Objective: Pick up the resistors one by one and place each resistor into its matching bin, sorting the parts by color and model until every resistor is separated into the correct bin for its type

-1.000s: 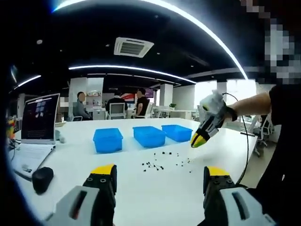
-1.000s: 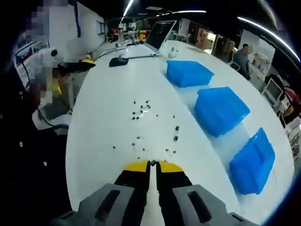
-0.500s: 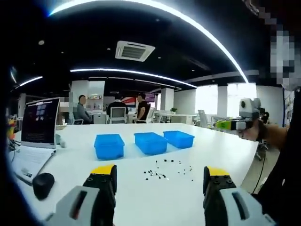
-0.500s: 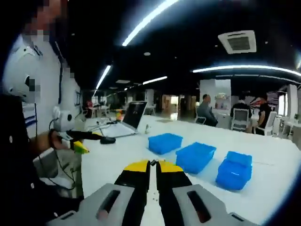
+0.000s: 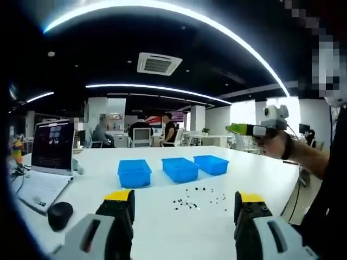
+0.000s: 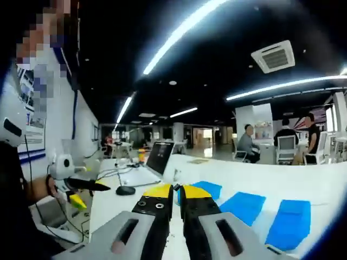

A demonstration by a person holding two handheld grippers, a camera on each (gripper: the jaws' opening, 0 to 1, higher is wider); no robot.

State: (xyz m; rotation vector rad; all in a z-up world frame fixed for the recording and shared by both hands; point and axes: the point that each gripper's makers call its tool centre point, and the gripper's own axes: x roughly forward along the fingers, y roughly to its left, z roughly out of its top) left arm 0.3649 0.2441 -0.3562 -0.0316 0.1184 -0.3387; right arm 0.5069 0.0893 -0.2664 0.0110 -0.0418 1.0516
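Left gripper view: left tongs point(image 5: 184, 203) gape wide, empty, above the bench point(image 5: 162, 216); resistors point(image 5: 198, 197) lie scattered before three blue bins point(image 5: 179, 169). Right tongs point(image 6: 174, 189) are closed, holding nothing visible.

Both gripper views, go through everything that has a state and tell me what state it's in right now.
Left gripper: jaws wide open, empty.
Right gripper: jaws shut, held up above the table.
Three blue bins: upright, open-topped, in a row.
Resistors: scattered loose on the table.
Laptop: lid open, screen lit.
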